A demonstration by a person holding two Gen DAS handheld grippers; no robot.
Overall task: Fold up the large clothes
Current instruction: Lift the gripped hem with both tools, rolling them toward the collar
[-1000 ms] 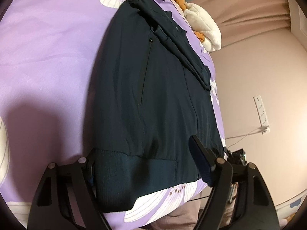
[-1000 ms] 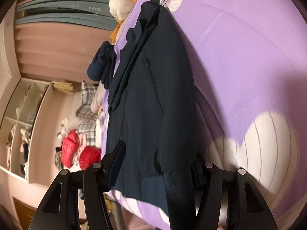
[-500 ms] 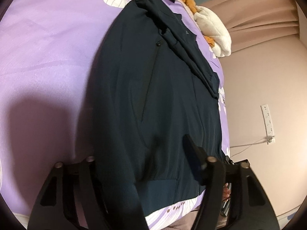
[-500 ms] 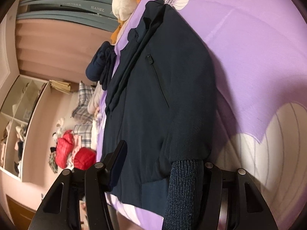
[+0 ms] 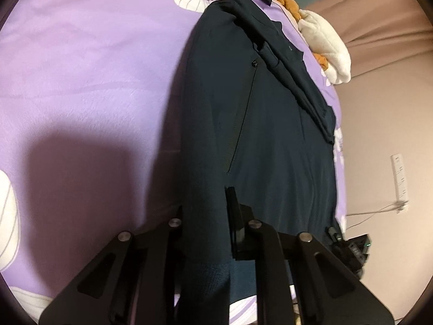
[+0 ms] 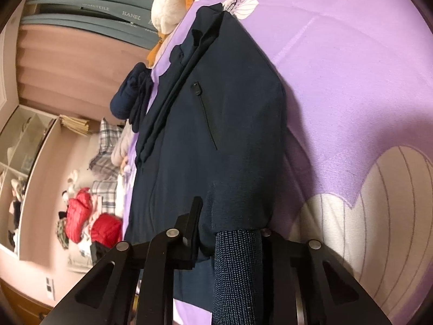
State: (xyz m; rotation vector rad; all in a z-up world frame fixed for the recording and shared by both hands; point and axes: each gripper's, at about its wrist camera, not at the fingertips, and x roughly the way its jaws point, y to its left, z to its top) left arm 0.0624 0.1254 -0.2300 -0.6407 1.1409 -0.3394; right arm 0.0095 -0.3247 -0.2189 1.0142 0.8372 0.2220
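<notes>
A dark navy jacket (image 5: 270, 135) lies lengthwise on a purple flowered bedspread (image 5: 81, 67), collar at the far end, sleeve folded across its top. My left gripper (image 5: 205, 216) is shut on the jacket's near hem edge, the ribbed band bunched between the fingers. In the right wrist view the same jacket (image 6: 216, 122) lies on the bedspread (image 6: 351, 81). My right gripper (image 6: 230, 224) is shut on the other near hem corner; the ribbed band (image 6: 235, 270) hangs over its finger.
A white and orange plush toy (image 5: 324, 35) and a dark garment (image 6: 130, 94) lie beyond the collar. The bed edge runs along the jacket's side; a wall socket strip (image 5: 399, 178) and floor clutter with red items (image 6: 92, 222) lie past it.
Both grippers have closed on the jacket's hem and moved forward, lifting the near edge up and toward the collar.
</notes>
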